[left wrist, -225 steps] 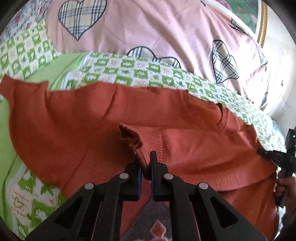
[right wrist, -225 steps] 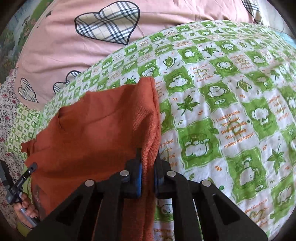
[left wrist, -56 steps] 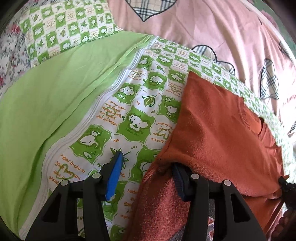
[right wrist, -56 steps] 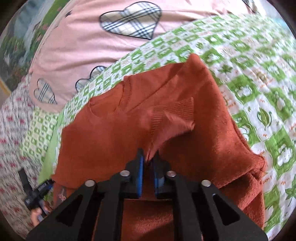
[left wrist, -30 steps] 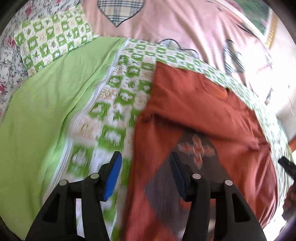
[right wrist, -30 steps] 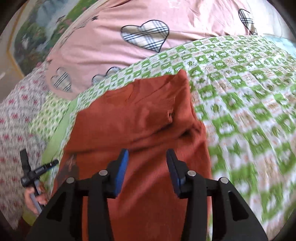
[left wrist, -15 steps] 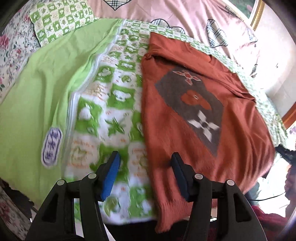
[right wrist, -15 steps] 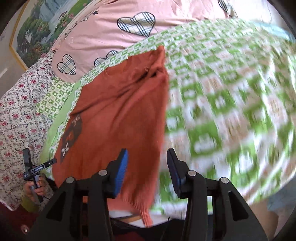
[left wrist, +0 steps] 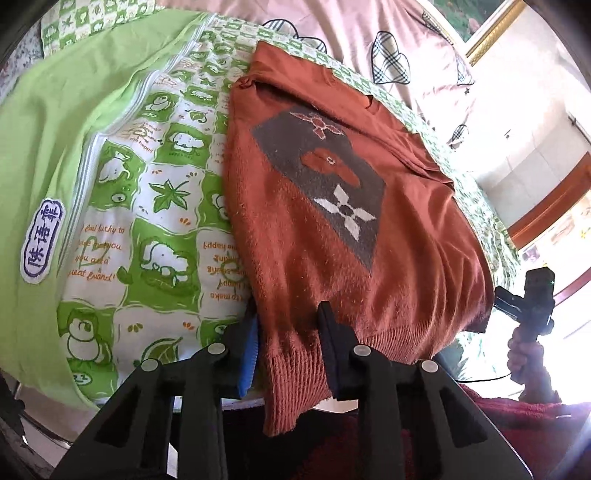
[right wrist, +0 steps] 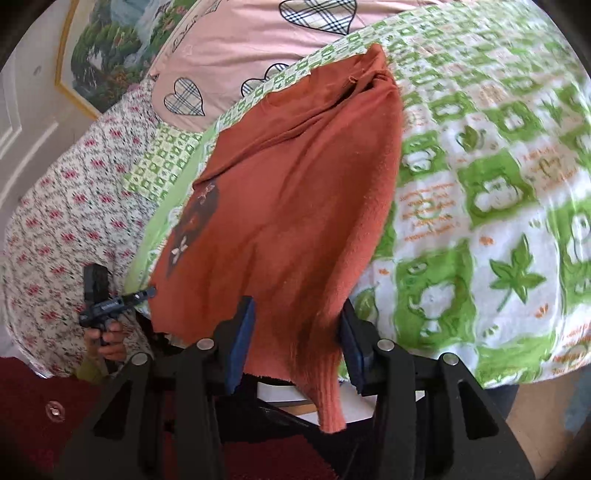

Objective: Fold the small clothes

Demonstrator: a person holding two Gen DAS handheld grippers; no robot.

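A rust-orange sweater [left wrist: 332, 240] with a grey diamond motif lies flat on the bed, sleeves folded in, its ribbed hem hanging over the near edge. My left gripper [left wrist: 290, 347] straddles the hem's left corner. Its jaws are closing, the knit lies between them, and I see no firm pinch. In the right wrist view the same sweater [right wrist: 295, 192] runs away from me. My right gripper [right wrist: 295, 332] stands open with the hem's right corner hanging between its fingers. Each view shows the other gripper: the right one [left wrist: 532, 295] and the left one [right wrist: 107, 299].
The sweater rests on a green-and-white patterned quilt [left wrist: 166, 192] [right wrist: 480, 184]. A plain green sheet [left wrist: 55, 129] lies to its left and a pink heart blanket [right wrist: 258, 33] behind it. A framed picture [right wrist: 107, 48] hangs on the wall. A dark red rug [right wrist: 55, 406] lies below the bed edge.
Both grippers pulled back from the folded sleeves to the hem at the bed's near edge. The left jaws narrowed around the hem's corner. The right jaws kept their width.
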